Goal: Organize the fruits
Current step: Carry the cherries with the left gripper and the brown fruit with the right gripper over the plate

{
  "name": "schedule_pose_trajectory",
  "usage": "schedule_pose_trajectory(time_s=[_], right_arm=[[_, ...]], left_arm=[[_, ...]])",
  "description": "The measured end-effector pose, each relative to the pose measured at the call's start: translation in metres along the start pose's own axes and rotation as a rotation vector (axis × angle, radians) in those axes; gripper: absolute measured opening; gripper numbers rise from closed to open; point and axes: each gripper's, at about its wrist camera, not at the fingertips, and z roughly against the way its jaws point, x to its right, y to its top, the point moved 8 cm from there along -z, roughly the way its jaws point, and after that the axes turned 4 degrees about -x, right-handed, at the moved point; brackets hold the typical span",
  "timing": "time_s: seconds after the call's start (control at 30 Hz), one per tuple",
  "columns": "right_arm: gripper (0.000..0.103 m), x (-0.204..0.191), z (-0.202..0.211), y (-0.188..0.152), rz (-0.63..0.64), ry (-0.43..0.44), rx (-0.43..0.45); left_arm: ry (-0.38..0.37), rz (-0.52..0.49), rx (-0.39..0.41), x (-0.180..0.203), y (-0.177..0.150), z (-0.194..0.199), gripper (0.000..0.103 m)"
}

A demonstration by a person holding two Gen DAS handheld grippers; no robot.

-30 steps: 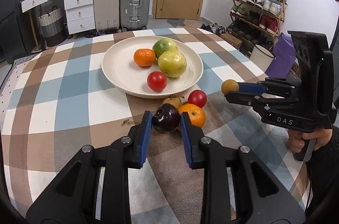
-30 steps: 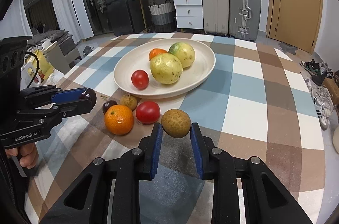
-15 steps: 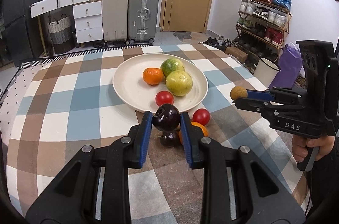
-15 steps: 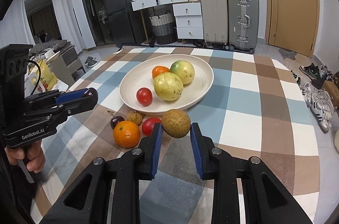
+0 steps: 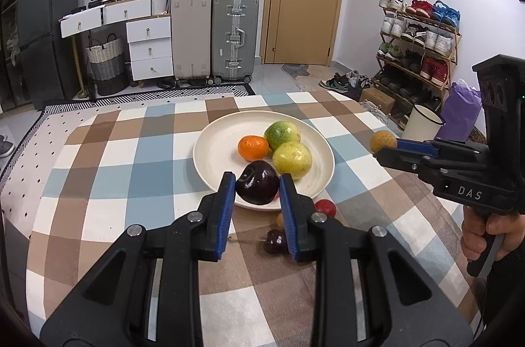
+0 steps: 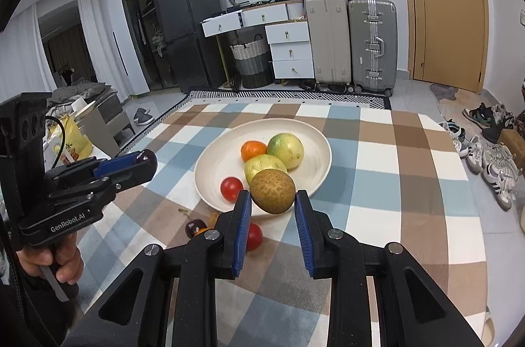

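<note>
Left gripper (image 5: 257,186) fingers clamped on glossy dark plum (image 5: 257,186); right gripper (image 6: 273,196) on rough tan fruit (image 6: 272,191), above plate (image 6: 216,163). Read: "DAS", "GenRobot.AI".

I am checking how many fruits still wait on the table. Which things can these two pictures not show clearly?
- Left wrist view: the left tool and its dark plum cover the plate's near rim; the red tomato there is hidden.
- Both views: tool fingers half cover the loose fruits on the cloth, so their count is uncertain.
- Right wrist view: the brown fruit hides part of the yellow fruit.
</note>
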Motion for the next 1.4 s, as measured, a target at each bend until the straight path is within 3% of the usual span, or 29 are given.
schedule_pose_trajectory(time_s=[0.4,0.67,1.4], right_arm=[[0.027,-0.010,-0.006,0.042,0.024,0.015,0.019],[0.028,0.002,-0.026,0.058,-0.004,-0.007,0.019],[0.028,0.033,-0.086,0.029,-0.124,-0.069,-0.053]], left_arm=[[0.009,-0.028,0.041,0.004,0.046,-0.008,0.025],[0.016,-0.005,0.034,-0.010,0.064,-0.033,0.025],[0.045,-0.005,-0.074,-0.025,0.030,-0.118,0.025]])
